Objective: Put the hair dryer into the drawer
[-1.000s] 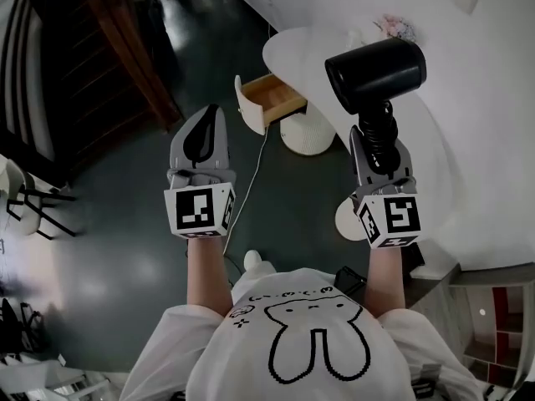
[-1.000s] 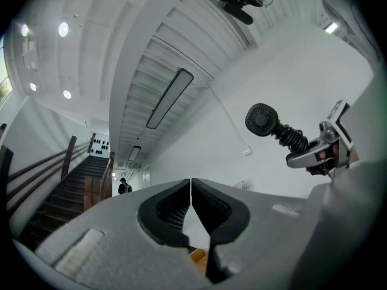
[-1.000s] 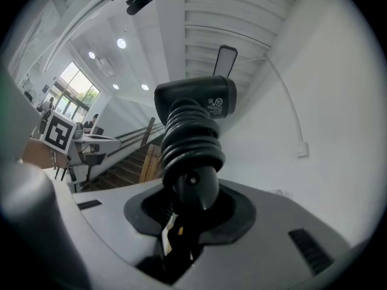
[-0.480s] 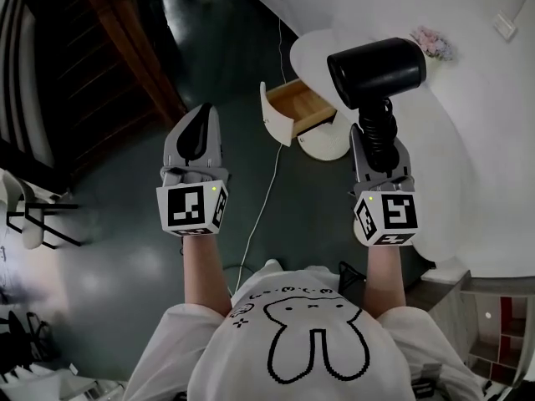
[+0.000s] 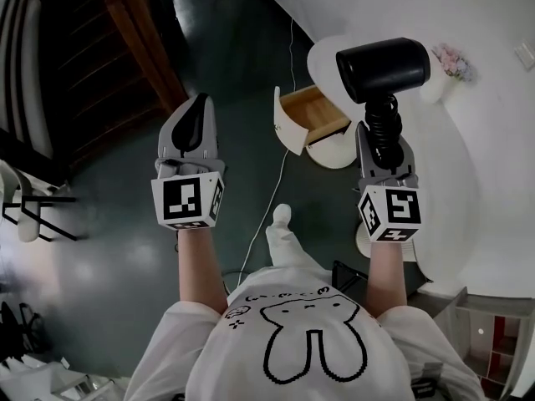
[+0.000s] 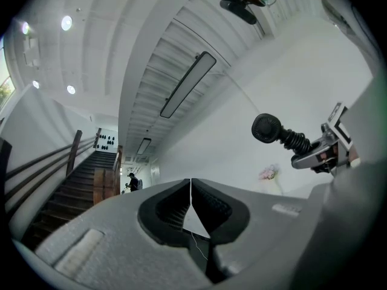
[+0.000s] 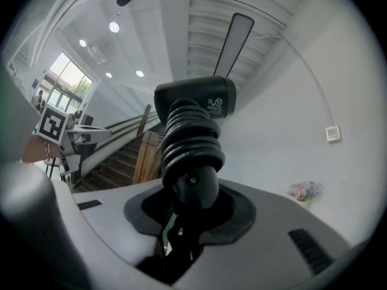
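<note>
A black hair dryer (image 5: 383,70) stands upright in my right gripper (image 5: 383,140), which is shut on its handle, wound with black cord. In the right gripper view the hair dryer (image 7: 195,110) rises straight out of the jaws, barrel on top. Ahead and to the left of it, an open wooden drawer (image 5: 313,115) sticks out of a small round white table (image 5: 334,53). My left gripper (image 5: 191,117) is held level at the left, shut and empty; its left gripper view shows the pads (image 6: 181,207) meeting at the tip.
A white cable (image 5: 269,199) trails over the dark floor from the drawer toward me. A flower vase (image 5: 447,63) stands on the white table by the wall. Dark wooden stairs (image 5: 109,57) rise at the left. A chair (image 5: 25,211) sits at the far left.
Both grippers and I have moved forward toward the table; the open drawer now lies closer, just left of the hair dryer. The grip on the hair dryer is unchanged.
</note>
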A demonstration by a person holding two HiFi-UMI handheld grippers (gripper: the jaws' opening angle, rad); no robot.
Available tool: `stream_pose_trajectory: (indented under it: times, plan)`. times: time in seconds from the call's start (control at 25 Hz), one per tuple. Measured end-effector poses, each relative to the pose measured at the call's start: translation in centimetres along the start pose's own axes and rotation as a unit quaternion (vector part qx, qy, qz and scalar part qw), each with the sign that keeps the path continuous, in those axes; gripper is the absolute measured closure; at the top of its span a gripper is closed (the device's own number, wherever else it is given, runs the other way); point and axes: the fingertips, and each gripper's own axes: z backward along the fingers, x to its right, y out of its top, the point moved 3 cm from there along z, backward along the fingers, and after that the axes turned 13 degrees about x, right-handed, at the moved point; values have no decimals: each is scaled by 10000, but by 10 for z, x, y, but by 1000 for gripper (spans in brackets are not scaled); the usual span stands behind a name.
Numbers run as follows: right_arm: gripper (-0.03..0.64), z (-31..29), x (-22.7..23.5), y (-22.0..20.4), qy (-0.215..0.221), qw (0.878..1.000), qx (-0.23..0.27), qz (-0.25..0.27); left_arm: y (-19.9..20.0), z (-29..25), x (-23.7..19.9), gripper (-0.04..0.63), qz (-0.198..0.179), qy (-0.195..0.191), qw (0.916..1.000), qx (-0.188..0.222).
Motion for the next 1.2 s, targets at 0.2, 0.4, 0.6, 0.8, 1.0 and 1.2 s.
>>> stream_pose_trajectory:
  times: [0.2, 0.4, 0.6, 0.8, 1.0, 1.2]
  plan:
    - [505, -28, 10, -20, 46, 10000, 36, 2, -21, -29, 5, 574, -61, -132, 9999, -8]
    - [505, -92, 18, -45, -51, 10000, -21, -83, -63, -92, -13, 574, -66, -407, 9991, -111]
    - [505, -153, 42, -66, -362, 9990, -142, -225, -98, -168, -20, 574, 79, -835, 9964, -107]
    - [505, -192, 73, -91, -710, 9967, -293, -250, -135, -230, -10, 574, 270, -1239, 9919, -69]
    - [505, -217, 101, -108, -1007, 9933, -427, -364, -165, -279, -5, 574, 466, -1374, 9893, -164]
    - [505, -230, 121, -116, -1308, 9890, -653, -225, -181, -326, 4, 574, 576, -1691, 9837, -206]
